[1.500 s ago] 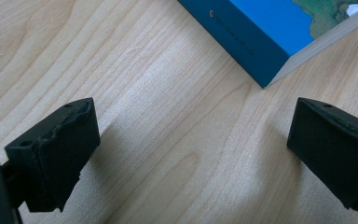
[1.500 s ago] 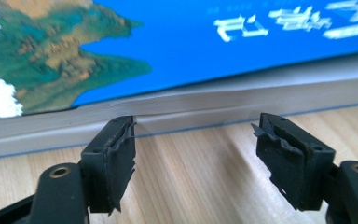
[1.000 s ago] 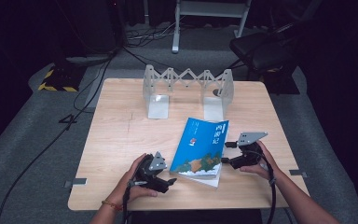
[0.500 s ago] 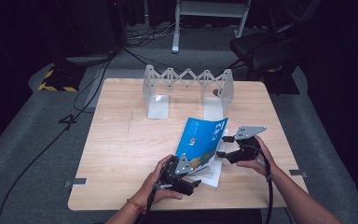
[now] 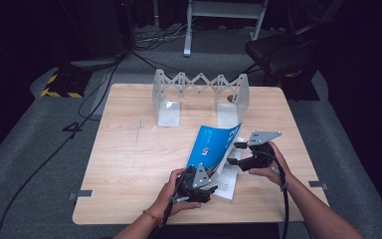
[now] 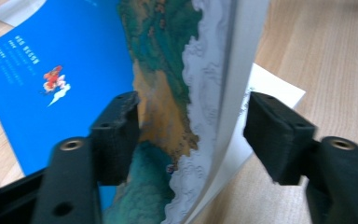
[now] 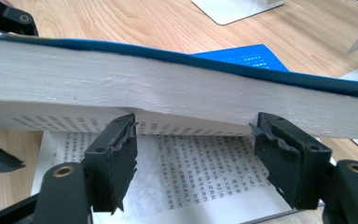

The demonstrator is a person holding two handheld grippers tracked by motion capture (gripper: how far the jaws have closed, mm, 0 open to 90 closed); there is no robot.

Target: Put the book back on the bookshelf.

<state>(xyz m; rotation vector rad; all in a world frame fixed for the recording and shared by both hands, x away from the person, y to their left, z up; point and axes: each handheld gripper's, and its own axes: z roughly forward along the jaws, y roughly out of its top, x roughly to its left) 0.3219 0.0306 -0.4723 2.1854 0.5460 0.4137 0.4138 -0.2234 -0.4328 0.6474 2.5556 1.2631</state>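
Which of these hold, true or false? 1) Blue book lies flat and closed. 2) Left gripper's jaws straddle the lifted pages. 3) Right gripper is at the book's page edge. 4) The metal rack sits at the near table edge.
1) False: the blue book is propped open, its cover and pages raised off a printed page lying on the table.
2) True: the left gripper straddles them; its jaws have just been closing.
3) True: the right gripper faces the page edge.
4) False: the metal rack stands at the far edge.
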